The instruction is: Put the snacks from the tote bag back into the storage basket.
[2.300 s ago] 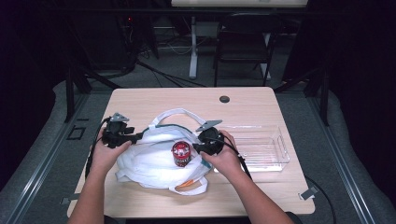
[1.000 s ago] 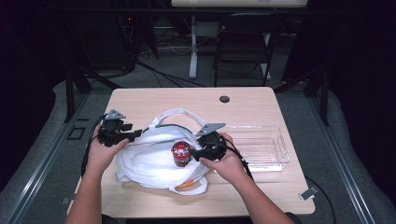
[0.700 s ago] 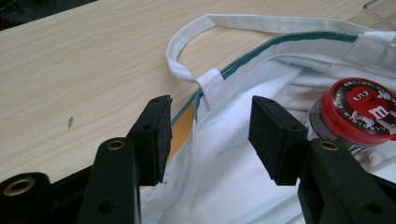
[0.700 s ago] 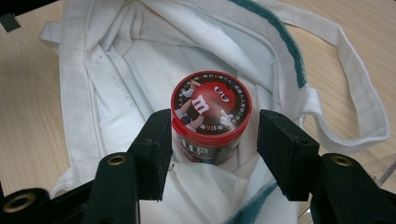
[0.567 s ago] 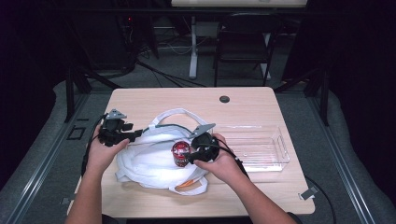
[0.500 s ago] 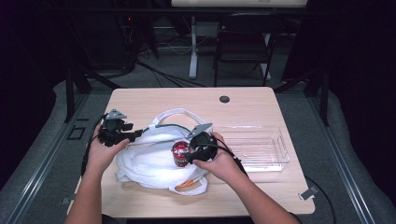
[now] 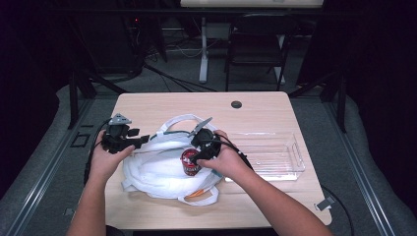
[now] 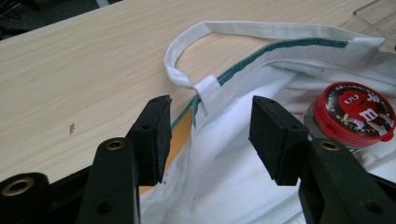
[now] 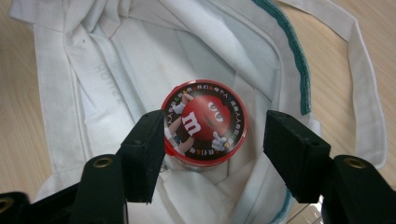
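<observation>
A white cloth bag (image 7: 157,169) with green trim lies open on the wooden table (image 7: 206,105). A jar with a red cartoon-candy lid (image 7: 190,161) stands upright in the bag's mouth. My right gripper (image 7: 196,156) hovers over the jar (image 9: 205,121); its jaws have just been opening and now straddle the lid, the left pad at its edge and the right pad clear of it. My left gripper (image 7: 142,140) is open at the bag's left rim, with the green-trimmed edge and the handle's base (image 8: 205,88) between its jaws, unpressed.
A clear plastic tray (image 7: 295,167) sits right of the bag, against my right forearm. An orange item (image 7: 196,192) peeks from under the bag's front edge. A black round grommet (image 7: 236,104) marks the far side of the table. A chair (image 7: 255,44) stands beyond it.
My right gripper has shifted left, from beside the jar to over it, and its jaws have spread wider. The jar, the bag and my left gripper have stayed put.
</observation>
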Tool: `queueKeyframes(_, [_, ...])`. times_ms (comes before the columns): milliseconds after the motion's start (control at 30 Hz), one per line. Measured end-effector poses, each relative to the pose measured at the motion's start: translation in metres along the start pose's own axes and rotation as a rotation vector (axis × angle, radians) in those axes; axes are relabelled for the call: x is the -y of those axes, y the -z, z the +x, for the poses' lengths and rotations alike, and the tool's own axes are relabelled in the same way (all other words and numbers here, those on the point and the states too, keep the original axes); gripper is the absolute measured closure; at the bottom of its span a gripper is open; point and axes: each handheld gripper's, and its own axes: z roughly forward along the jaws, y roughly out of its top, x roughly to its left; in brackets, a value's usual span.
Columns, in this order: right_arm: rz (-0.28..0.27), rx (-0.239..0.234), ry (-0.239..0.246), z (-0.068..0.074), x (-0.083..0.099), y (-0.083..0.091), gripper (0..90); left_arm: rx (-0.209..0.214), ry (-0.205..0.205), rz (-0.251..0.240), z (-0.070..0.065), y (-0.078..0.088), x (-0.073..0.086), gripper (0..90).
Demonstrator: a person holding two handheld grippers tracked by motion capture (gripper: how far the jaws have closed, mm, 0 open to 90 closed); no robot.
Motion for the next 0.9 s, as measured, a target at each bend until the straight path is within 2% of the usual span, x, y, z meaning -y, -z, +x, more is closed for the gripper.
queueKeyframes(133, [0.013, -0.003, -0.013, 0.0, -0.008, -0.004, 36.8, 0.007, 0.006, 0.02, 0.002, -0.003, 0.002, 48.7])
queueKeyframes(467, [0.118, -0.007, 0.01, 0.005, -0.021, -0.023, 34.3, 0.008, 0.01, 0.009, 0.005, 0.001, 0.001, 48.3])
queueKeyframes(700, [0.177, -0.012, -0.012, 0.004, -0.027, -0.032, 32.9, 0.008, 0.014, 0.003, 0.005, 0.001, 0.001, 48.1])
queueKeyframes(900, [0.206, -0.001, -0.003, 0.003, -0.028, -0.039, 31.0, 0.004, 0.014, 0.001, 0.004, 0.0, -0.001, 47.2])
